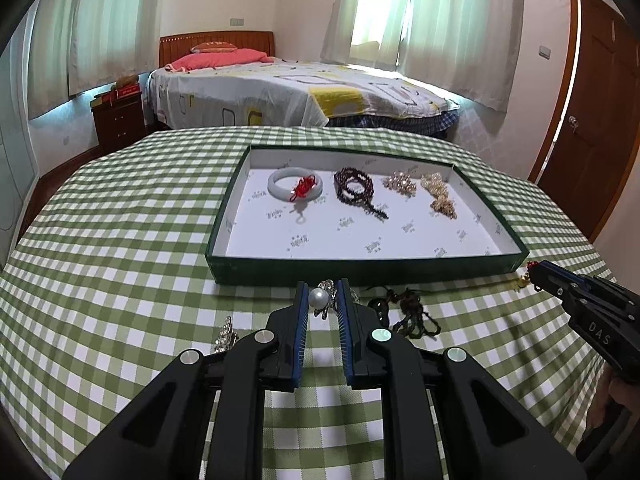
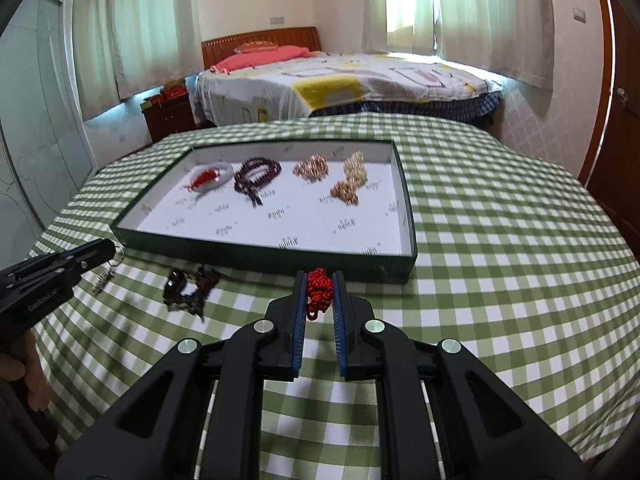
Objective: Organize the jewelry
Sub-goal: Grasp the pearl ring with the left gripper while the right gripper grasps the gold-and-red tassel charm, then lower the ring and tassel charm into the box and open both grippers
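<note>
Gripping a pearl ornament (image 1: 319, 298) between both pads, left gripper (image 1: 322, 300) narrowed to the width of the pearl, silver setting showing behind and below it, just short of the near wall of the green tray (image 1: 360, 270). Pinching a red knotted cord piece (image 2: 319, 291), right gripper (image 2: 320, 294) closed nearly as tight, cord bunched between the blue pads with a small loop hanging under them, also just near of the tray's front wall (image 2: 280, 258).

Lying in the far half of the tray, left to right: pale bangle with red knot (image 1: 295, 188), dark bead strand (image 1: 356, 192) coiled with a tail trailing nearward, small gold cluster (image 1: 400, 184), longer gold chain pile (image 1: 440, 198). Near half of the white lining bare apart from printed marks.

Resting on the green checked cloth (image 1: 120, 240), outside the tray: dark bead tangle (image 1: 404, 312) just right of the left gripper, silver piece (image 1: 226, 338) to its left, partly hidden behind the gripper body. From the right wrist view, same dark tangle (image 2: 188, 290) left of the right gripper, small metal piece (image 2: 105, 278) beside the other gripper's tip. Whether the red cord carries a gold charm, cannot tell for sure.
</note>
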`<state>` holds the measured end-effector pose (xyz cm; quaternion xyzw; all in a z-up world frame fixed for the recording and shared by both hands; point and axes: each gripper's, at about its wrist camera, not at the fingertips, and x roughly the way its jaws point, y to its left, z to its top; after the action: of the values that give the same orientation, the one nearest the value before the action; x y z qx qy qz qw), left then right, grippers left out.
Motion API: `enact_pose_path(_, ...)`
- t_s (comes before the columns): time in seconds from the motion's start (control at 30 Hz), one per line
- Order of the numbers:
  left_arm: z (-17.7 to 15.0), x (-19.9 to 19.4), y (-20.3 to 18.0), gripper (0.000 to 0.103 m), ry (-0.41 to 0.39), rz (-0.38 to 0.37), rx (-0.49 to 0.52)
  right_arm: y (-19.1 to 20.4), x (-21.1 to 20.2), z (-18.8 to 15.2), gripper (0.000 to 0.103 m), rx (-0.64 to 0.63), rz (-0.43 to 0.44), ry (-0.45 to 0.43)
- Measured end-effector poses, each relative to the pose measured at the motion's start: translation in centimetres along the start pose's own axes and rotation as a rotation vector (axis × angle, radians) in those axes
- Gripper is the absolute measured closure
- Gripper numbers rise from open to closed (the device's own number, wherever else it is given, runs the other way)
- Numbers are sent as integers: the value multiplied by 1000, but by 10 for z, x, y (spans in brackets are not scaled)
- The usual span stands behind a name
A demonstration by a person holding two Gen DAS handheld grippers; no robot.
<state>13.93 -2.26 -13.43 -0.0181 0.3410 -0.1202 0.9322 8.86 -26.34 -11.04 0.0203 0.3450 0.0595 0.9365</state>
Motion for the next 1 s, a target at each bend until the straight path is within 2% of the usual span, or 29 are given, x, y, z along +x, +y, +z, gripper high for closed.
enact_pose_path(0.43, 29, -15, -3, 88, -79, -15, 0, 8, -19, 32, 90, -14, 16, -92)
enact_pose_path(0.77, 61, -7, -5, 88, -137, -27, 9, 10, -9, 62, 90, -27, 14, -149)
enact_pose_path(1.0, 86, 16, -6, 88, -171, -30, 23, 3, 8, 81, 90, -24, -4, -175)
